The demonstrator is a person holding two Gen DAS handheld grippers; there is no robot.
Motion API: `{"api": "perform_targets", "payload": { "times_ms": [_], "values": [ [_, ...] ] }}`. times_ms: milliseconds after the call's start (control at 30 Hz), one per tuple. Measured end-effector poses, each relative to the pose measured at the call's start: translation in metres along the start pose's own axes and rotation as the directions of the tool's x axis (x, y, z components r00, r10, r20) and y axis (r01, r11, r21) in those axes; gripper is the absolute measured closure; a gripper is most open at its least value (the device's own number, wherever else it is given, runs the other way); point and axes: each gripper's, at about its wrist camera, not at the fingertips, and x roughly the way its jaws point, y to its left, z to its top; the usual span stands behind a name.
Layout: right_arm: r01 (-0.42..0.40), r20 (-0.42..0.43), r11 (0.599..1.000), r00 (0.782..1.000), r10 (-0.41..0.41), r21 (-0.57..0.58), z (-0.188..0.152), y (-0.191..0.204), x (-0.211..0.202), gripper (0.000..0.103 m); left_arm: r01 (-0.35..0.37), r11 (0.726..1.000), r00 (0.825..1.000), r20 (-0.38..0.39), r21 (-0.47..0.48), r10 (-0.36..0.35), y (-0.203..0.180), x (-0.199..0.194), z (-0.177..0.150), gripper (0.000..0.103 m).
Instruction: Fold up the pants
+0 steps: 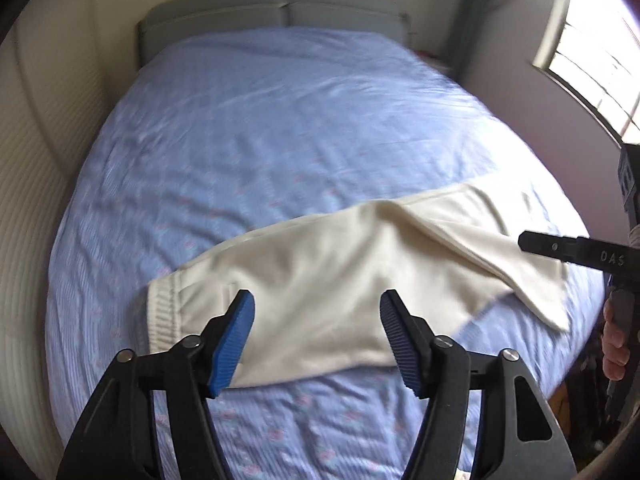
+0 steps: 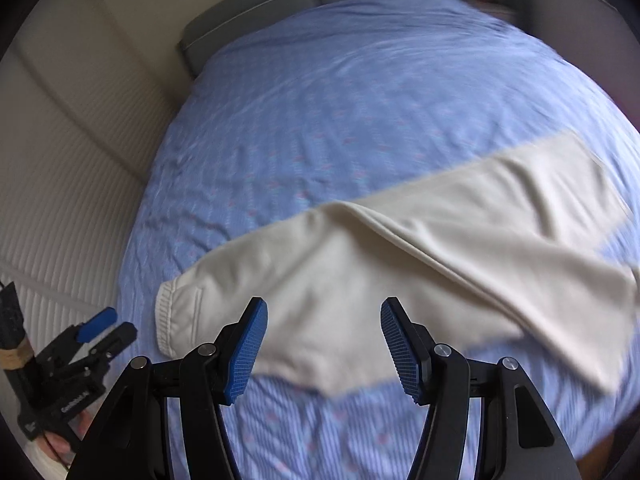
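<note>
- Lying across the near part of the bed, the cream pants (image 1: pixel 340 276) are folded lengthwise, one leg over the other, on the blue bedspread (image 1: pixel 280 120).
- The waistband (image 1: pixel 160 316) with its ribbed elastic is at the left end of the pants, and the legs run to the right, where the two hems spread a little apart near the right edge of the bed.
- A long soft ridge goes along the upper leg, from the middle of the pants toward the lower right.
- The left gripper (image 1: pixel 316 340) is above the waist part of the pants; its jaws stand apart and nothing is between the blue pads (image 1: pixel 234 344). They do not touch the cloth.
- The right gripper (image 2: pixel 324 346) is above the seat part of the pants, also with its jaws apart and empty.
- In the left wrist view, the right gripper shows at the right border as a black bar over the leg ends, and a hand (image 1: pixel 614 340) holds its grip below.
- In the right wrist view, the left gripper (image 2: pixel 106 326) is at the lower left, beside the bed edge, with its blue pad visible.
- A grey headboard (image 1: pixel 276 12) stands at the far end of the bed, a pale ribbed wall panel (image 1: pixel 44 184) is on the left side, and a bright window (image 1: pixel 600 48) is on the right.
- Both pictures are somewhat blurred, so small details of the fabric are not clear.
</note>
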Motion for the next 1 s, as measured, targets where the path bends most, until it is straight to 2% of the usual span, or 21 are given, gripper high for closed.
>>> {"api": "perform_targets", "payload": {
  "times_ms": [133,300,567,667,800,867,933,1000],
  "values": [
    [0.062,0.056,0.99,0.996,-0.07,0.127,-0.033,-0.04,-0.045,0.043,0.094,0.99,0.995,0.027,0.105,-0.097,-0.04,-0.022,-0.003,0.026],
    [0.14,0.085,0.964,0.983,-0.163,0.228,-0.067,-0.09,-0.092,0.043,0.186,0.964,0.98,0.029,0.189,-0.195,-0.091,-0.03,-0.01,0.023],
    [0.192,0.093,0.918,0.967,-0.237,0.348,-0.095,-0.172,-0.133,0.043,0.278,0.947,0.958,0.026,0.158,-0.286,-0.171,-0.029,-0.016,0.02],
    [0.198,0.093,0.909,0.964,-0.248,0.368,-0.097,-0.21,-0.14,0.043,0.273,0.951,0.96,0.023,0.143,-0.279,-0.201,-0.021,-0.016,0.02],
    [0.18,0.072,0.908,0.972,-0.223,0.378,-0.092,-0.271,-0.136,0.043,0.218,0.966,0.976,-0.014,0.136,-0.219,-0.247,0.006,-0.018,0.02],
    [0.176,0.034,0.905,0.978,-0.205,0.388,-0.09,-0.3,-0.129,0.043,0.189,0.975,0.982,-0.052,0.118,-0.184,-0.268,0.021,-0.019,0.02],
    [0.125,0.026,0.903,0.989,-0.149,0.412,-0.09,-0.335,-0.122,0.043,0.185,0.979,0.979,-0.097,0.083,-0.177,-0.287,0.039,-0.021,0.02],
    [0.114,-0.024,0.905,0.993,-0.114,0.411,-0.089,-0.364,-0.108,0.043,0.168,0.985,0.976,-0.147,0.048,-0.159,-0.304,0.061,-0.022,0.02]
  ]
}}
